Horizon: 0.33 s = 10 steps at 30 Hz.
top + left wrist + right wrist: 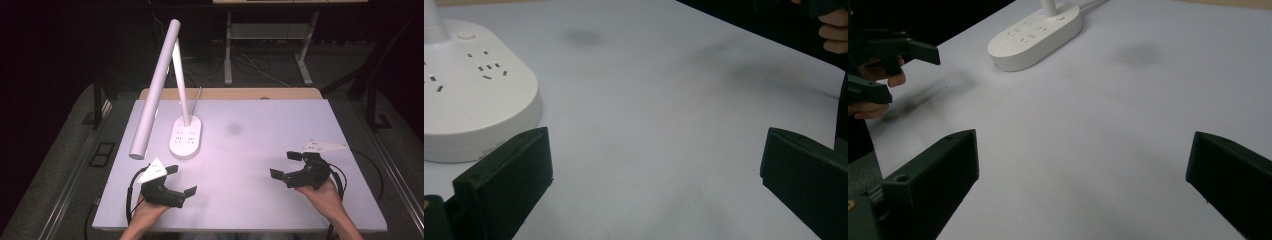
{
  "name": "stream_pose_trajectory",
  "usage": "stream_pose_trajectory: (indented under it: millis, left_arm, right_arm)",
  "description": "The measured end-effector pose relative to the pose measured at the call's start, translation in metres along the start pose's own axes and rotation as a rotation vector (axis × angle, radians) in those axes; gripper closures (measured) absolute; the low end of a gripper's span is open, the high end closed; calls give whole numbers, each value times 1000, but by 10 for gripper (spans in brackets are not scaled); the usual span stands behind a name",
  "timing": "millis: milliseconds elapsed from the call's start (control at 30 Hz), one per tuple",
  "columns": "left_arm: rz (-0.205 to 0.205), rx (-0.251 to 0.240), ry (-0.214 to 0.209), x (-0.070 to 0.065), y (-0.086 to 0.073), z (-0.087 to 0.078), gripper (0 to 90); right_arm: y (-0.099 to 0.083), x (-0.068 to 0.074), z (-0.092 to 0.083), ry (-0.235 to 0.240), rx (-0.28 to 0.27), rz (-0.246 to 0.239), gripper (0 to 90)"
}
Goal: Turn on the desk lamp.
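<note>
My left gripper [181, 180] is held low over the near left of the white table [250, 200], its jaws spread wide with nothing between them. My right gripper [285, 165] hovers at the near right, also open and empty. In the left gripper view the left gripper [656, 170] points across bare tabletop, with the lamp base [469, 90] just beyond its left jaw. The right gripper [1083, 170], in its own view, frames bare table too, and the lamp base [1035, 35] lies far ahead.
A white desk lamp stands at the table's left. Its oval base [186, 136] carries sockets, and its long bar head [155, 85] slants over the left edge. A faint dark smudge [234, 129] marks the middle. A wooden strip [230, 93] lines the far edge.
</note>
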<state>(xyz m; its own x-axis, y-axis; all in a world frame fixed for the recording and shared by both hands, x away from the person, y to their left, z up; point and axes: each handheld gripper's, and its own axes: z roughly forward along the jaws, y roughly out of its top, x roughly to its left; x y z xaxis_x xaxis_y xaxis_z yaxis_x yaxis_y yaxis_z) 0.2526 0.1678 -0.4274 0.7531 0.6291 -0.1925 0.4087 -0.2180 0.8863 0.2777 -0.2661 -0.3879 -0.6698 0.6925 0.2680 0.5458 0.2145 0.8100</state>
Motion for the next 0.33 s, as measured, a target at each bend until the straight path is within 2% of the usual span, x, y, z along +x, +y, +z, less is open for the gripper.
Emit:
stream_pose_trajectory:
  millis: [167,333]
  left_arm:
    - [-5,-2,2,0,0,0,0]
    - [-4,-1,1,1,0,0,0]
  right_arm:
    - [-20,3,-7,-39,-15,21,3]
    - [-33,2,-10,-54,-19,38,3]
